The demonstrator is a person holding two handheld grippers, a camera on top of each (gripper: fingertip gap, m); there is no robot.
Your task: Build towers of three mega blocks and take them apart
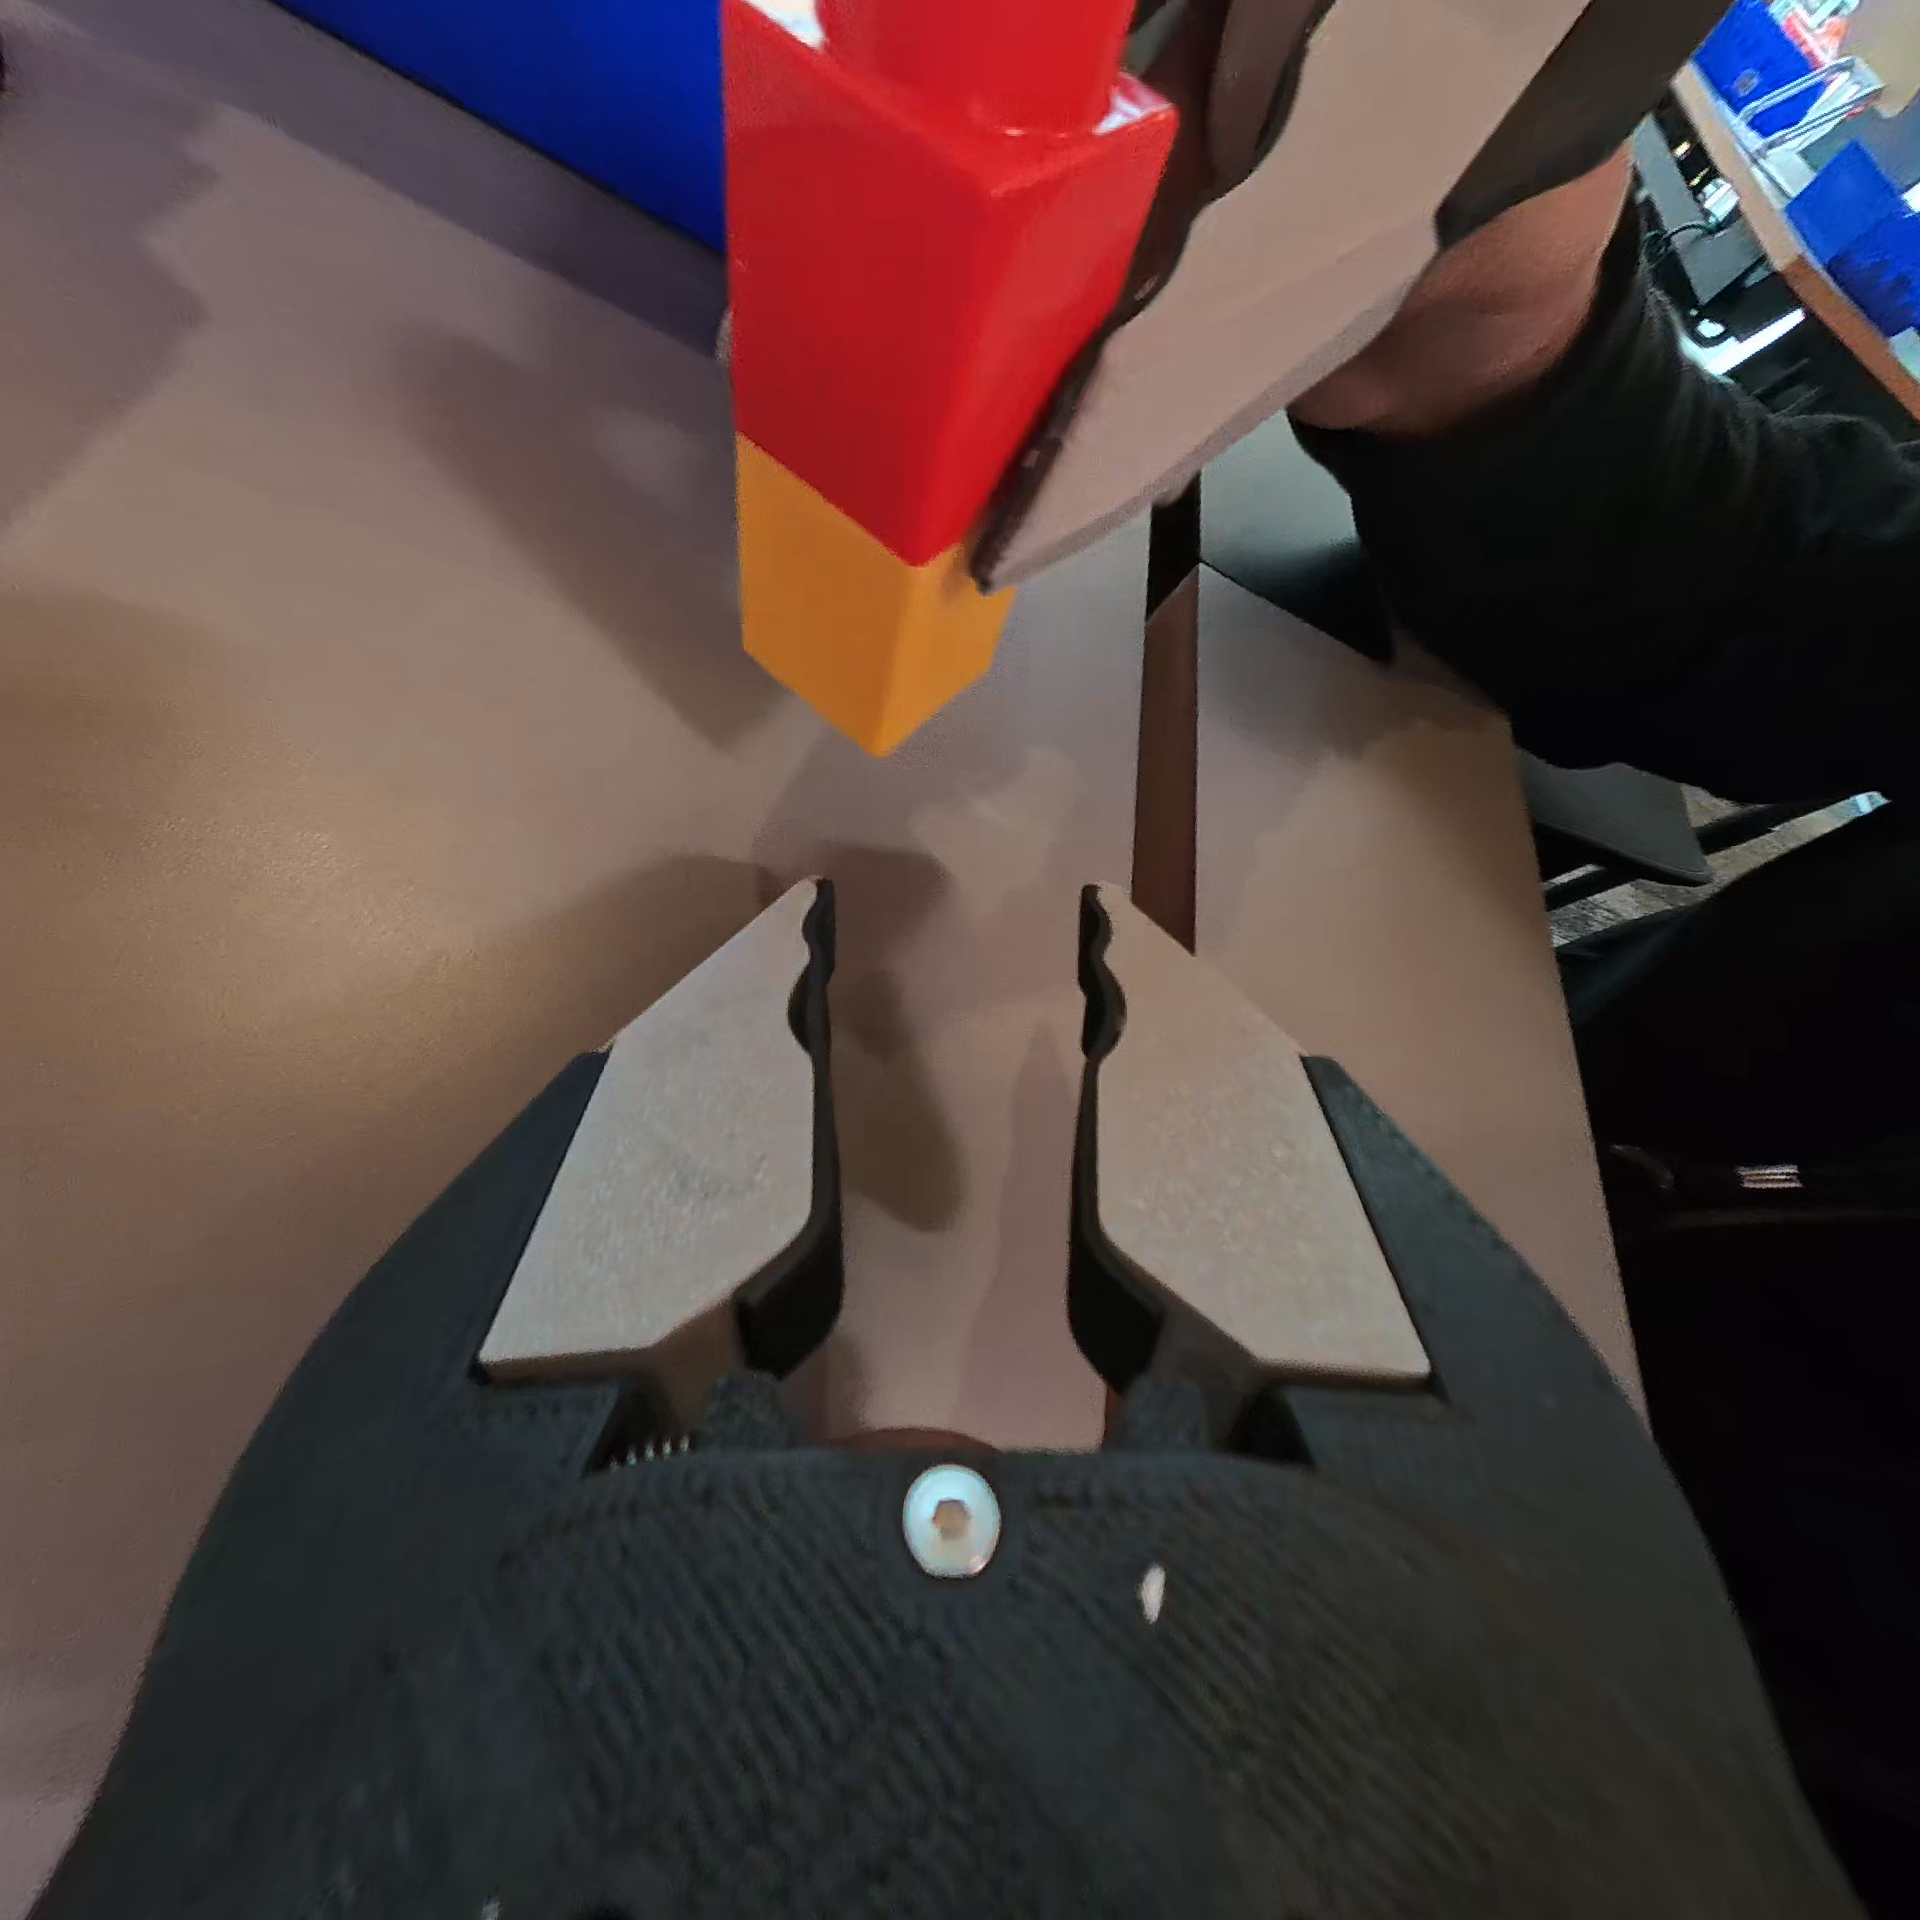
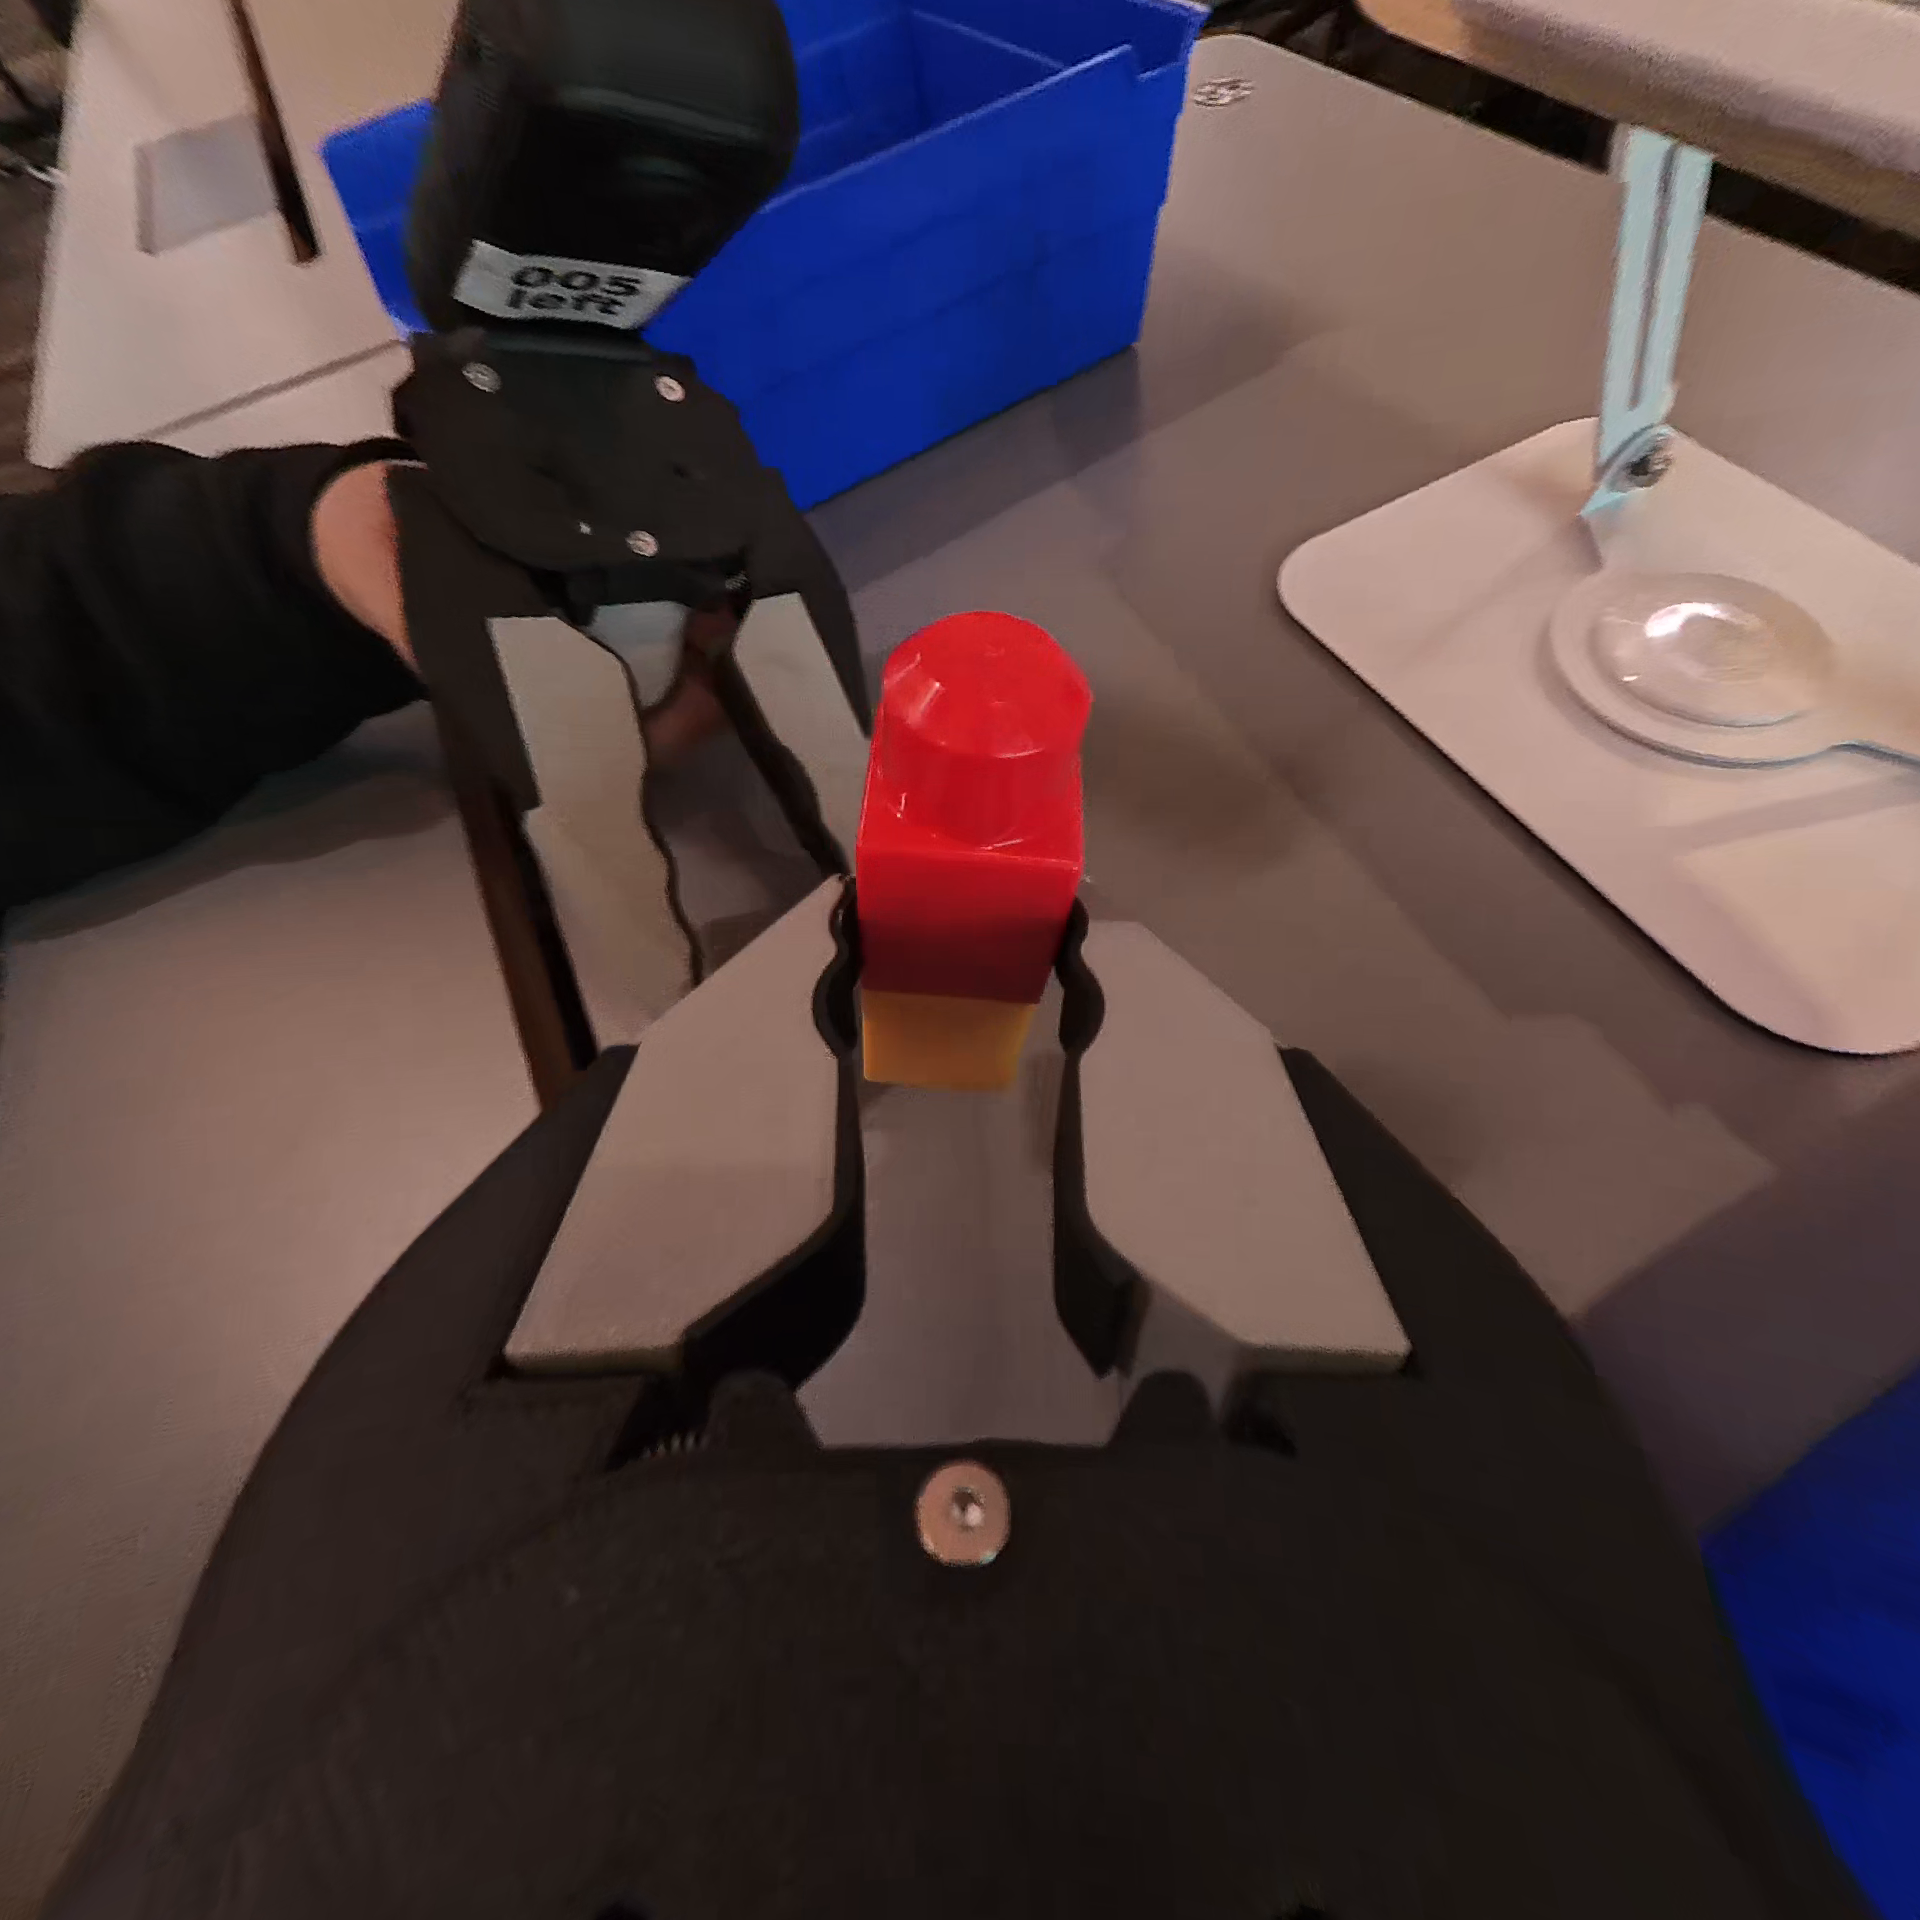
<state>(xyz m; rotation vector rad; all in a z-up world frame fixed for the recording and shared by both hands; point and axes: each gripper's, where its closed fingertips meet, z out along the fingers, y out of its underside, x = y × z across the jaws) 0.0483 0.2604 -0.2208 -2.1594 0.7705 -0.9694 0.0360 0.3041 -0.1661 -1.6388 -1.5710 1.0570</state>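
Note:
A red block (image 2: 966, 831) sits stacked on an orange block (image 2: 945, 1039). My right gripper (image 2: 961, 935) is shut on the red block's sides and holds the two-block stack above the table. In the left wrist view the stack hangs in the air, red block (image 1: 914, 301) above orange block (image 1: 862, 634), with a finger of the right gripper (image 1: 1174, 395) on its right side. My left gripper (image 1: 956, 925) is open and empty, low over the table, below the stack. It also shows in the right wrist view (image 2: 665, 665), left of the stack.
A blue bin (image 2: 935, 249) stands at the back of the grey table (image 2: 312, 1039). A white stand base with a clear dish (image 2: 1683, 665) is at the right. The table's edge (image 1: 1558, 987) and a person's dark sleeve (image 1: 1662, 540) are to the right in the left wrist view. The tips of one gripper are about 7 cm away from the tips of the other.

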